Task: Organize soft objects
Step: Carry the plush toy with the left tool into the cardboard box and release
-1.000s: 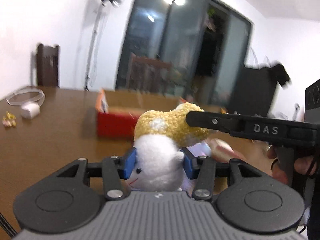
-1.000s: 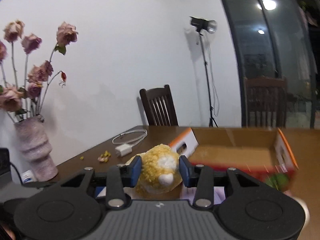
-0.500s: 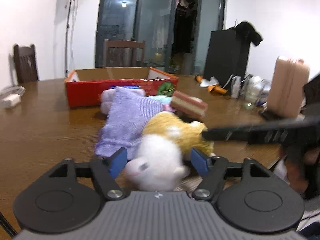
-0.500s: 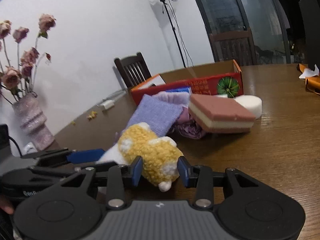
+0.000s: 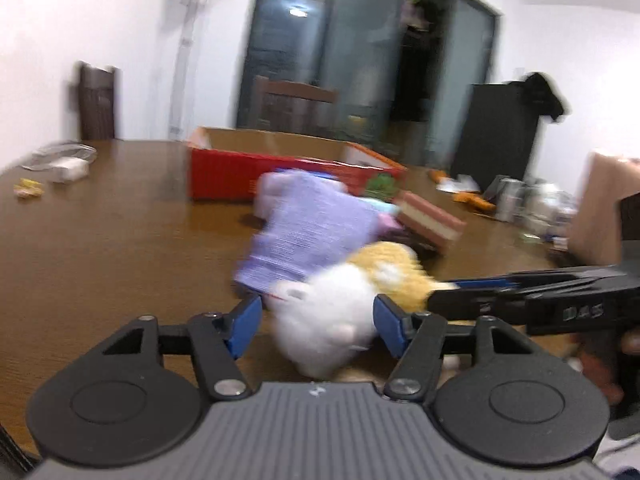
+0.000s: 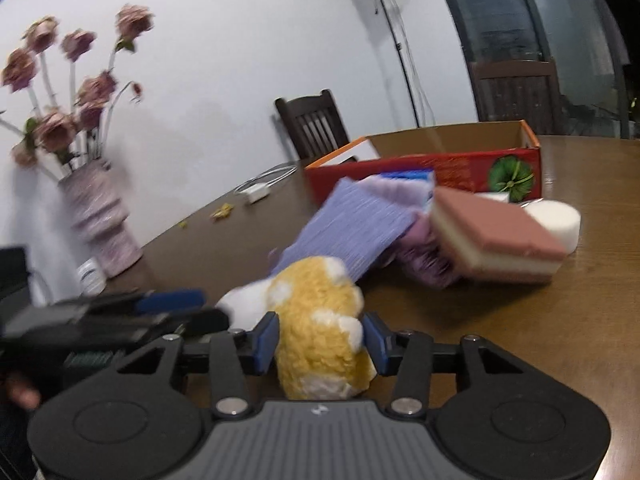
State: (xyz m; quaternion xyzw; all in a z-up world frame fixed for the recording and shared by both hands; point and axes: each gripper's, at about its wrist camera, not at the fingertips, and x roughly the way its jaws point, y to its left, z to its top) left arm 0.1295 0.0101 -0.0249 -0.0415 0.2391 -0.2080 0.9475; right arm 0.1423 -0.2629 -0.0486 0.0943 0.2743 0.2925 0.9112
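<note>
Plush toy (image 5: 332,312) now down on the bench (image 5: 100,240), no longer held up in front of the red box (image 5: 240,172). Left hand-held gripper (image 5: 316,320) closing, pads apart around the white end, left pad clear. Right hand-held gripper (image 6: 320,338) opening, pads beside the yellow end; contact unclear. Boxing not done. Purple cloth (image 6: 352,224), sponge (image 6: 496,240) lie just beyond; vase (image 6: 100,220) far left.

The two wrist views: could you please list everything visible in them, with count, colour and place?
plush toy: one, yellow and white, between both grippers
cloth: one, purple, behind plush toy
layered sponge: one, brown and cream, right of cloth
round sponge: one, white, behind layered sponge
box: one, red, open, mid-table
vase of flowers: one, pink, table's left edge
table: one, brown wood
left gripper: blue fingers, closing, plush toy's white end between
right gripper: blue fingers, opening, yellow end between
</note>
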